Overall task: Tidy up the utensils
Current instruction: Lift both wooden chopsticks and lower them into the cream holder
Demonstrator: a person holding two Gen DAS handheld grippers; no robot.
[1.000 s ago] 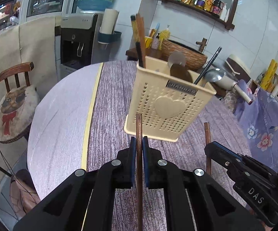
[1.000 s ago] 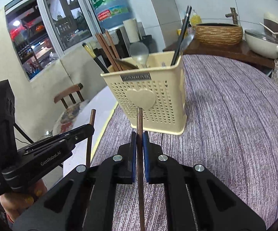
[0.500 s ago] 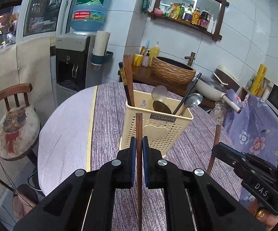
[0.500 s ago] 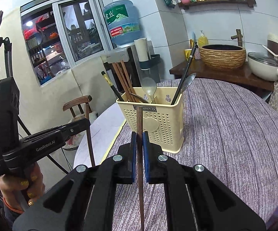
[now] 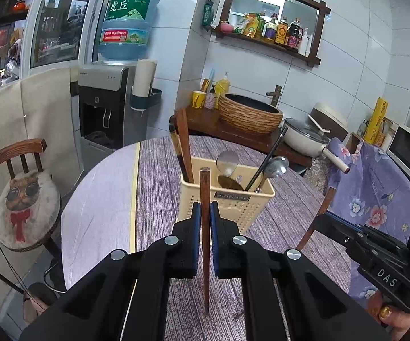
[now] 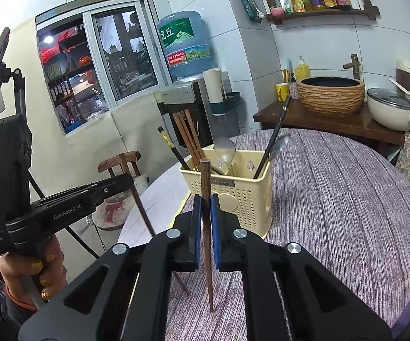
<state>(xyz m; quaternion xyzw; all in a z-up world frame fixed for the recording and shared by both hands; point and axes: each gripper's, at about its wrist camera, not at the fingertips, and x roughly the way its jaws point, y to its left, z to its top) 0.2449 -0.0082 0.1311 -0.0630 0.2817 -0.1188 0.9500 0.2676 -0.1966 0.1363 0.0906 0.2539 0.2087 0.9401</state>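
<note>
In the left wrist view the left gripper (image 5: 205, 221) is sitting at the lower centre of the frame, its blue-padded jaws pressing closed on a dark brown wooden chopstick (image 5: 204, 227) that is standing nearly upright, squared blunt end at the top and thin tapered tip hanging low in the frame over the purple striped tablecloth (image 5: 159, 187). Just behind it, at mid-frame, a cream plastic utensil basket (image 5: 259, 207) with a perforated wall and a small dark nameplate is standing on the cloth, holding brown chopsticks at its left corner, two metal spoons and a slim black chopstick leaning right. At the right edge the right gripper (image 5: 323, 217) is reaching in, clamping a second chopstick (image 5: 317, 218) that is slanting. In the right wrist view that gripper (image 6: 205, 221) is filling the lower centre, gripping its brown chopstick (image 6: 206, 227) upright in front of the basket (image 6: 250, 199), while the left gripper (image 6: 132, 180) is entering from the left edge with its stick (image 6: 144, 213) angling down to the right. A hand (image 6: 28, 272) with gold-painted nails is holding that tool's handle.
</note>
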